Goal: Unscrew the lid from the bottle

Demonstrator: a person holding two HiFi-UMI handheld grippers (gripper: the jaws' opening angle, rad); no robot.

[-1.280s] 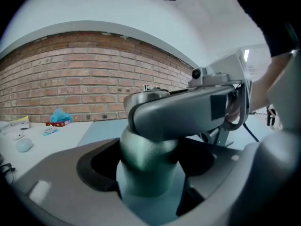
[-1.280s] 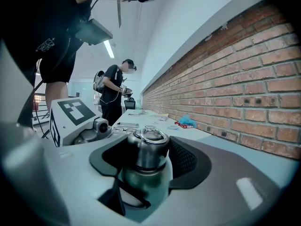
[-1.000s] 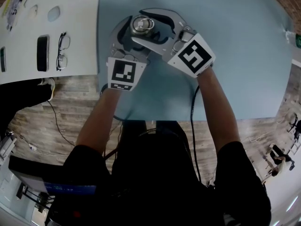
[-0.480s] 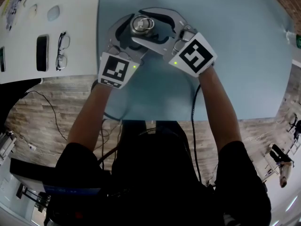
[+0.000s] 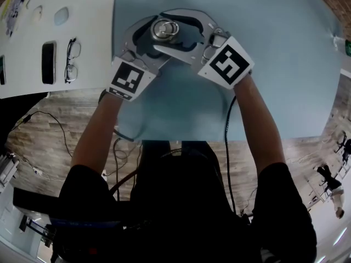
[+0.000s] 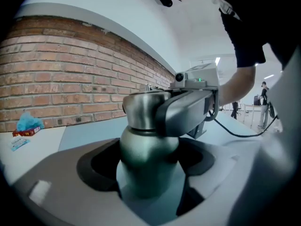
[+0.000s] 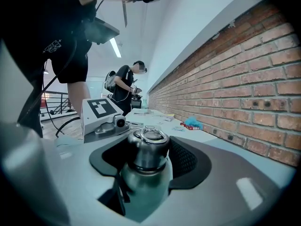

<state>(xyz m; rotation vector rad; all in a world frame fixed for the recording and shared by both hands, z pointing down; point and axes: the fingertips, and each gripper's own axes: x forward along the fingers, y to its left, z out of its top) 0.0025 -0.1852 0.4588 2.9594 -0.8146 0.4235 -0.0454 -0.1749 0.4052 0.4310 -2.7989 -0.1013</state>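
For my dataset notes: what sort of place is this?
Probably an open office or lab workspace: a long brick wall, a pale blue table beside a white desk with glasses, and another person standing farther back.

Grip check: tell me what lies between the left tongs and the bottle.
Nothing. In the left gripper view the left tongs sit straight against the bottle, with no gap showing.

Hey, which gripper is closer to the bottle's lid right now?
Right. The right gripper is clamped on the lid itself; the left gripper grips the bottle around its body, just below the lid.
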